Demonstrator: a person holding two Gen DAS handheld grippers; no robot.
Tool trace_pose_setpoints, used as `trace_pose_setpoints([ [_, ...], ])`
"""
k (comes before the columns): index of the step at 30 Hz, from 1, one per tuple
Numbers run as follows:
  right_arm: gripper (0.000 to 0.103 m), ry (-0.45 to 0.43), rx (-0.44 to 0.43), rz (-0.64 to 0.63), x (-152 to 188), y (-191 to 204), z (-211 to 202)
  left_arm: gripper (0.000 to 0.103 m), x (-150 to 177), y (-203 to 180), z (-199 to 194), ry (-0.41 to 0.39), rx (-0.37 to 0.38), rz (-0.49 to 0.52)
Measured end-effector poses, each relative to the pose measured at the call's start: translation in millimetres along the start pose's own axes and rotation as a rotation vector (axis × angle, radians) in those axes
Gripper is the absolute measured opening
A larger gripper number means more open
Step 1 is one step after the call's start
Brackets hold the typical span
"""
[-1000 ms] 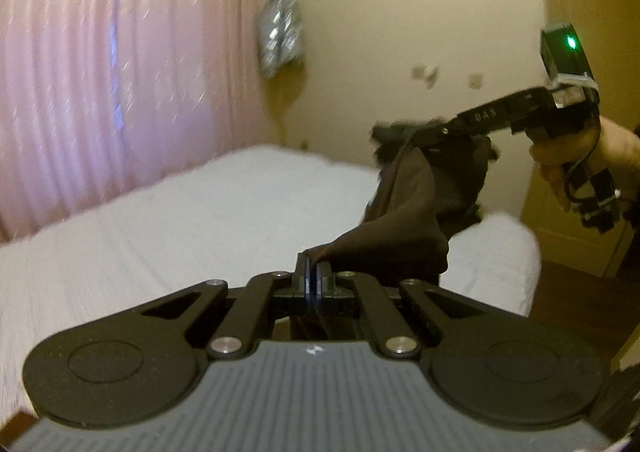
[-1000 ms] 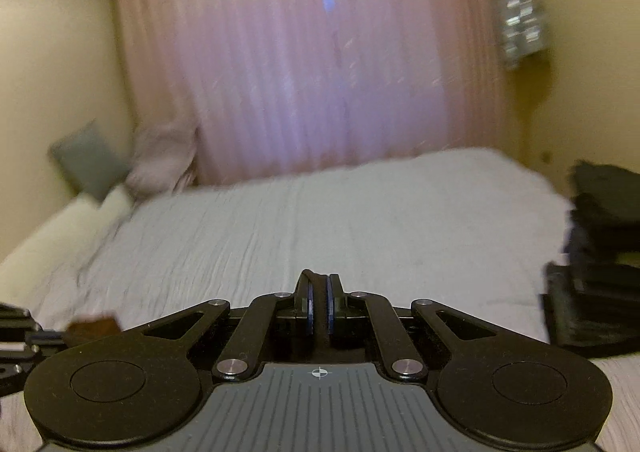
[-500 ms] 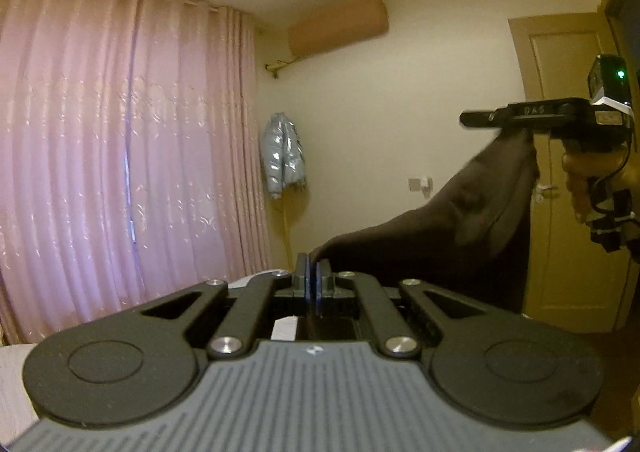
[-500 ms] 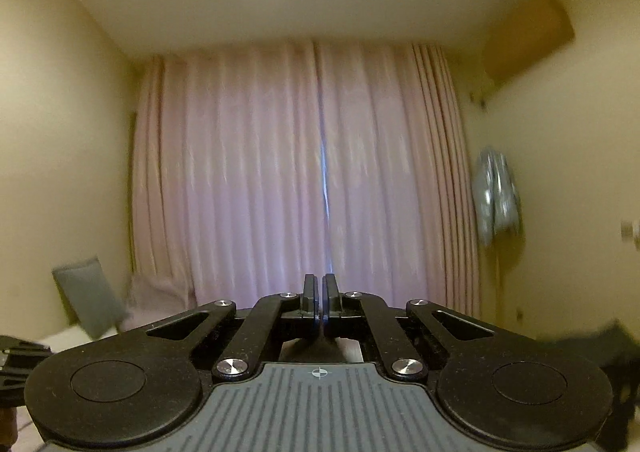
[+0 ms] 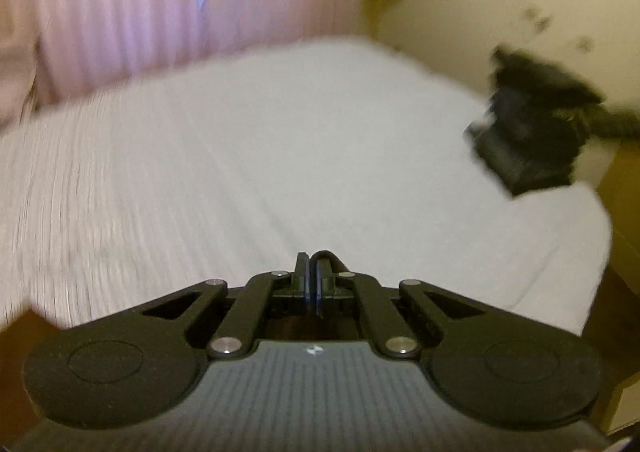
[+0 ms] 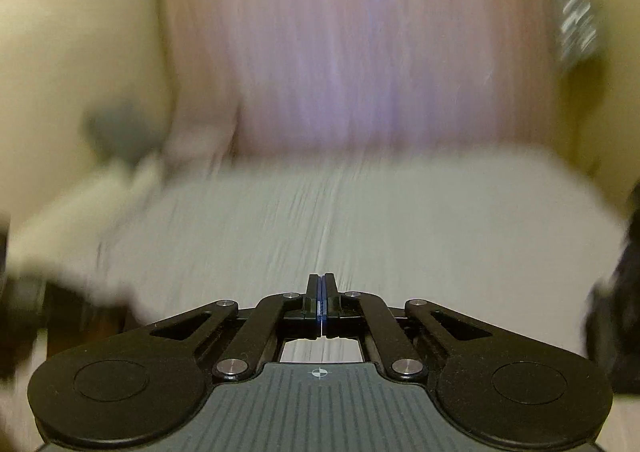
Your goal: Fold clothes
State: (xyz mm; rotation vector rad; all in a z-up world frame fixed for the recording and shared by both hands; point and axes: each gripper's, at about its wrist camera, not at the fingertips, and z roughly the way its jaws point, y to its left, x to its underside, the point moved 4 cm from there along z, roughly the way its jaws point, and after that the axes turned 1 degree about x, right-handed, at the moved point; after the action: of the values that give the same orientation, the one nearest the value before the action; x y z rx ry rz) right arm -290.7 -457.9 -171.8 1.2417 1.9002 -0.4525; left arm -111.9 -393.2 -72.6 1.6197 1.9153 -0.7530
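Left hand-held gripper: fingers squeezed right together, hanging over the near edge of the bed, pointing across it.
What it's got: a thin dark fold of cloth loops up over the tip of the right-side finger, so it looks pinched in there. The little window under the fingers shows something dark brown, but honestly I can't tell if that's more of the cloth or the floor.
Right hand-held gripper: also closed up tight, just a hairline of light between the pads. Can't see anything caught in it, and the opening below the fingers shows only white sheet.
Bed: white ribbed cover, fills the middle of both views, nothing lying on the big central part.
Pile of dark clothes: sits on the far right corner of the bed, well apart from the left hand-held gripper. Pretty smeared, but it reads as a stack of folded dark stuff. The same dark mass shows at the right edge of the right wrist view.
Curtain: pink, behind the far side of the bed.
Pillow: grey blob at the head of the bed on the left, very blurry.
Silvery thing on wall: hanging right of the curtain, too smeared to name.
Sharpness: both views are motion-blurred, so fine detail is a wash.
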Motion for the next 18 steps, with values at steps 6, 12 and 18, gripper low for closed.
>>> trace_pose_setpoints([
  [6, 0.083, 0.294, -0.168, -0.070, 119.8, 34.6, 49.6, 0.001, 6.2, 26.5, 36.3, 0.091, -0.037, -0.052],
  [12, 0.083, 0.402, -0.318, -0.263, 207.3, 121.9, 88.4, 0.001, -10.1, 44.6, 53.9, 0.121, -0.038, -0.012],
  [18, 0.072, 0.422, -0.261, -0.499, 274.5, 165.1, 130.3, 0.001, -2.9, 58.5, 51.8, 0.150, -0.042, 0.042],
])
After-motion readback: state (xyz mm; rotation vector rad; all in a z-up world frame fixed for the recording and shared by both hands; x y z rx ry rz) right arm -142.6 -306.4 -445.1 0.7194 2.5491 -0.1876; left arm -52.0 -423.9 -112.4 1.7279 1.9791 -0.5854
